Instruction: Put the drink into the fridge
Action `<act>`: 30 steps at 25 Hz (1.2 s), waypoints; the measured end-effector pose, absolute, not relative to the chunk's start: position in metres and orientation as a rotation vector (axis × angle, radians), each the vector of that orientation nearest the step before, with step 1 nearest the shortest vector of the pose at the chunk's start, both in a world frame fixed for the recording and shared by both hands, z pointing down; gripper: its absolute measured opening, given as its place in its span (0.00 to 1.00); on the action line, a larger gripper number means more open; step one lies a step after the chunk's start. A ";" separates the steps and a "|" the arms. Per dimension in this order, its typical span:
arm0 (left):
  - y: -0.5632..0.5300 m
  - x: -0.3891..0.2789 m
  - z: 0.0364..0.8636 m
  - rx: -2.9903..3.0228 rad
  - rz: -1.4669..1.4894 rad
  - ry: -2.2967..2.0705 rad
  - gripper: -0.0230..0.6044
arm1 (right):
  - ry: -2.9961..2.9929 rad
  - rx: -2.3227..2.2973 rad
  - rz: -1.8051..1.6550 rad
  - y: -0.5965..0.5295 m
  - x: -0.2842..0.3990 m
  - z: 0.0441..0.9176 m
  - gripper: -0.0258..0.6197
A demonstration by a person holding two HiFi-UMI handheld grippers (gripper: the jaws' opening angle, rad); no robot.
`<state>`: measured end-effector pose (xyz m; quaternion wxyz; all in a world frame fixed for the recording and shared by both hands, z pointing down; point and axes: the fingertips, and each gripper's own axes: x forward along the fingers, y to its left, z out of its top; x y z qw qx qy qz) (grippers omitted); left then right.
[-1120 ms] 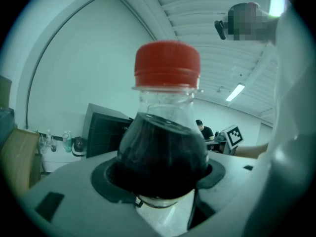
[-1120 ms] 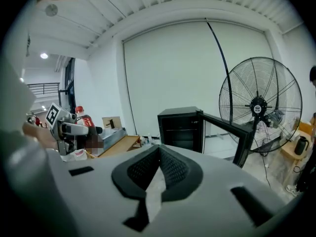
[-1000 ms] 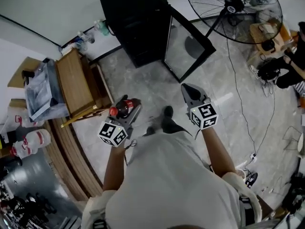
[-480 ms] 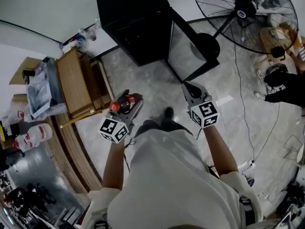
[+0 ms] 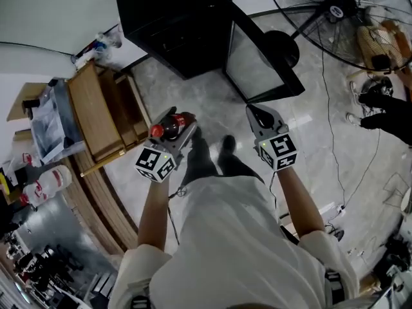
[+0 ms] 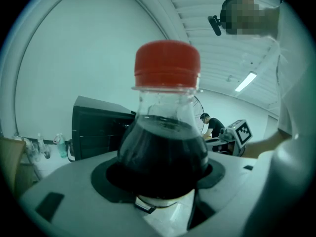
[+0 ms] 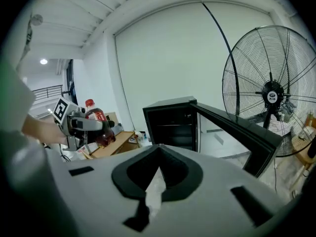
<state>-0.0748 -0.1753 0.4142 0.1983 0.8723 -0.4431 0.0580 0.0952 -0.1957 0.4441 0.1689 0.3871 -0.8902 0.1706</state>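
- Head view: the black fridge (image 5: pixel 174 18) sits larger and closer to the top edge than a second ago, so I have walked toward it. Its glass door (image 5: pixel 257 60) already stands swung open. The left tongs (image 5: pixel 179 134) have travelled forward with me and are clenched on the bottle (image 5: pixel 168 127), which is in the air above the marbled floor (image 5: pixel 212 118), beside the wooden table (image 5: pixel 96 118) and not yet at the fridge. My read: the carry is under way, and the reach inside remains to be done. The right tongs (image 5: pixel 261 116) are pressed together on nothing.
- Left gripper view: the bottle is clear, smooth plastic, bulbous at the shoulder and narrowing to a ribbed red cap (image 6: pixel 167 63). Dark liquid fills it to the neck. The black pads hug its rounded body from both sides, upright. The fridge is a matte black box behind it.
- Right gripper view: these jaws meet in a closed point with nothing between them. Ahead are the boxy fridge with dark shelves, its framed door angled outward, and a round wire-cage fan (image 7: pixel 271 93).
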 end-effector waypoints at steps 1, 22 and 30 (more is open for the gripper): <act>-0.181 -0.075 0.417 2.444 0.166 -1.227 0.52 | -2.525 1.109 0.490 -0.199 0.094 0.446 0.04; -0.319 -0.115 0.528 2.541 0.212 -1.077 0.52 | -2.465 1.252 0.508 -0.302 0.030 0.536 0.04; -0.361 -0.114 0.591 2.555 0.211 -1.110 0.52 | -2.495 1.244 0.487 -0.336 0.019 0.596 0.04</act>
